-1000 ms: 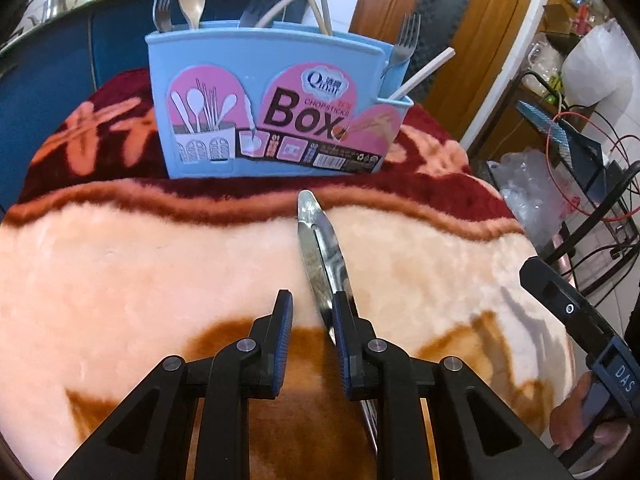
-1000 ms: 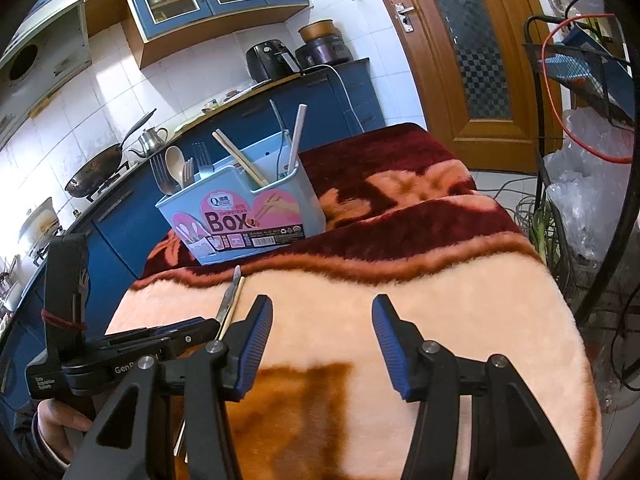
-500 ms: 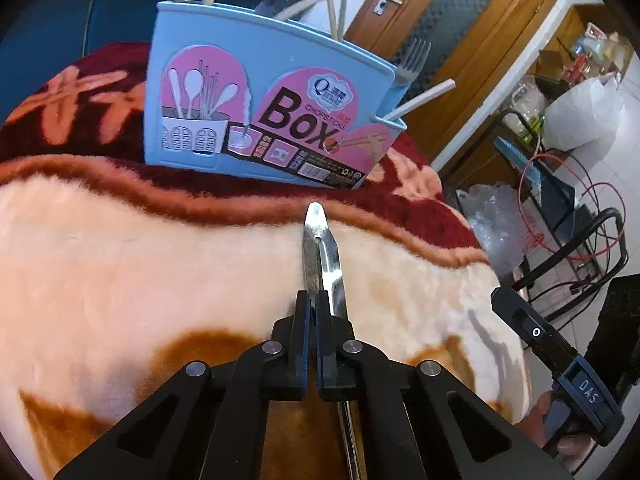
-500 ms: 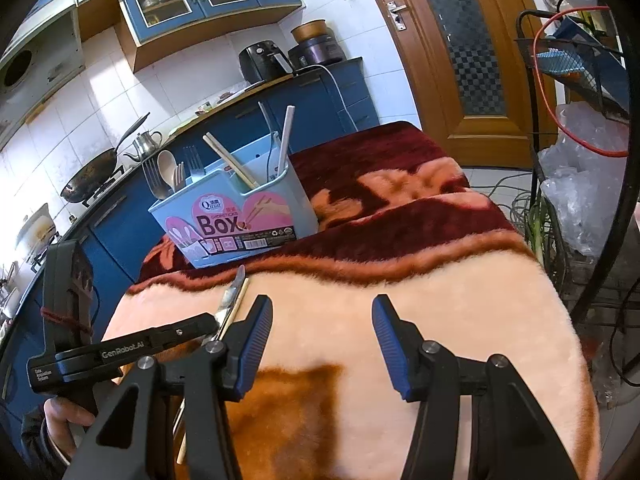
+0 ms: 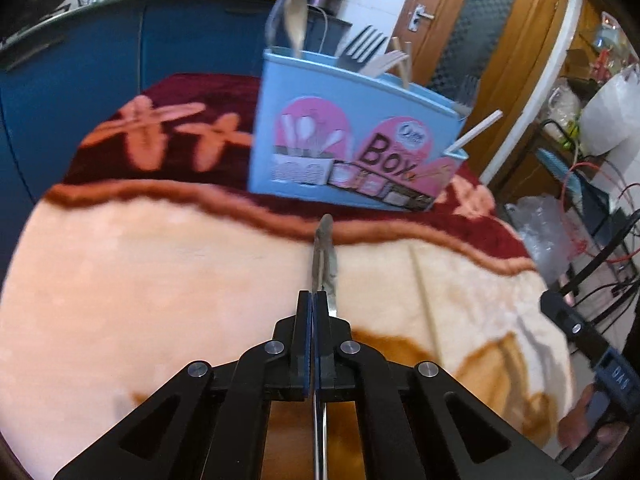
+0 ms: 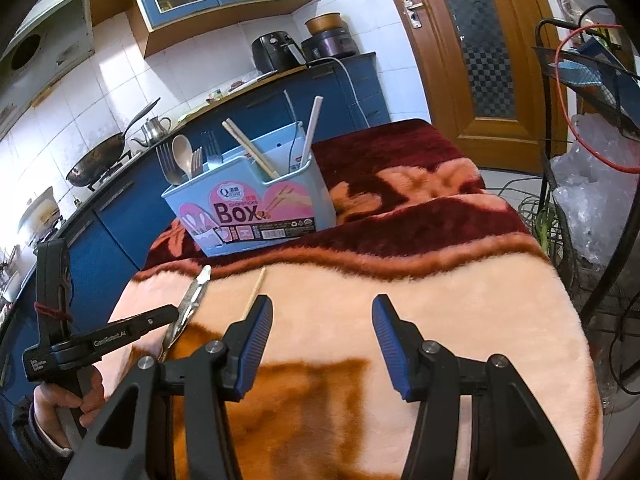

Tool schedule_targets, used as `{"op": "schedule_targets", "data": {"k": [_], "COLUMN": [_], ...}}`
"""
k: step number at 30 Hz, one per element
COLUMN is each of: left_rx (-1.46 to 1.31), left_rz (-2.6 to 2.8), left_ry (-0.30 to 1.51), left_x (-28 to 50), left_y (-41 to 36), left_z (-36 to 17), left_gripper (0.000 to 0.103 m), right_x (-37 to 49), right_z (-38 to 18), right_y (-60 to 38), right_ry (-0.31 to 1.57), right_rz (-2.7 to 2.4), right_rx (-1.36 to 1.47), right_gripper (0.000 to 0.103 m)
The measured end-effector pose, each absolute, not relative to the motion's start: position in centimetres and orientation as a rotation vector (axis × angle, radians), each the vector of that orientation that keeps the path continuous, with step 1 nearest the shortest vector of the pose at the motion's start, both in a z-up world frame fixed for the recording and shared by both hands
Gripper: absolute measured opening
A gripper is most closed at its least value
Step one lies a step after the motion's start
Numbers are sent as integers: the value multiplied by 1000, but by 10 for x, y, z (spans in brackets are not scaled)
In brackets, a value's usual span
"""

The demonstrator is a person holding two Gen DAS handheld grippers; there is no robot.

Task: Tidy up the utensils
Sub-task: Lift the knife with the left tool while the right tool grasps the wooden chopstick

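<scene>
My left gripper (image 5: 313, 300) is shut on a metal table knife (image 5: 325, 248) and holds it above the blanket, its tip towards the blue utensil box (image 5: 352, 148). In the right wrist view the knife (image 6: 191, 304) sticks out of the left gripper (image 6: 170, 314), lifted off the blanket. The box (image 6: 256, 200) holds forks, a wooden spoon and chopsticks. A single wooden chopstick (image 6: 255, 292) lies on the blanket in front of the box. My right gripper (image 6: 320, 320) is open and empty, low over the blanket.
A plush peach and maroon blanket (image 6: 440, 288) covers the table. Blue kitchen cabinets (image 5: 100, 60) stand behind. A wire rack with cables and plastic bags (image 6: 592, 160) stands to the right, off the table edge. A wooden door (image 6: 472, 40) is at the back.
My left gripper has shut on the knife and lifted it off the blanket, uncovering the chopstick. The right gripper has stayed open and almost still.
</scene>
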State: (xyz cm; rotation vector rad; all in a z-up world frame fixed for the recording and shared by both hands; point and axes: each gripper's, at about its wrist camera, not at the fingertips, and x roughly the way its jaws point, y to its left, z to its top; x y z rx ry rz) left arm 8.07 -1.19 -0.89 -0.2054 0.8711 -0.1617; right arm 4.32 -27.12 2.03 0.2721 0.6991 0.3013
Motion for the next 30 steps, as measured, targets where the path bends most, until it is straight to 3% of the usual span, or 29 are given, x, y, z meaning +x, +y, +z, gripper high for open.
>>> {"op": "schedule_targets", "data": {"k": [5,8,11,24,30], "left_rx": [-206,-233,-223,-126,-104], "left_rz": [-178,-221,-260,-338,-386], "left_ry": [947,989,1030,1151,1189], "left_x": [83,87,93,125,136], "left_y": [0,6,5,-3,-11], "left_z": [-12,-12,-12,-13,-12], "left_gripper": [2,12,15,15,15], "right_x": [49,53,59,94,120], "right_z": [23,26,28,18,5], "right_y": [-261,-253,-244,-190,-176], "right_ry": [742,781,826,1064,1204], "right_rz": [319,350,382,439,444], "right_rx": [230,205,197,47,34], "right_gripper": [55,55,55,55,38]}}
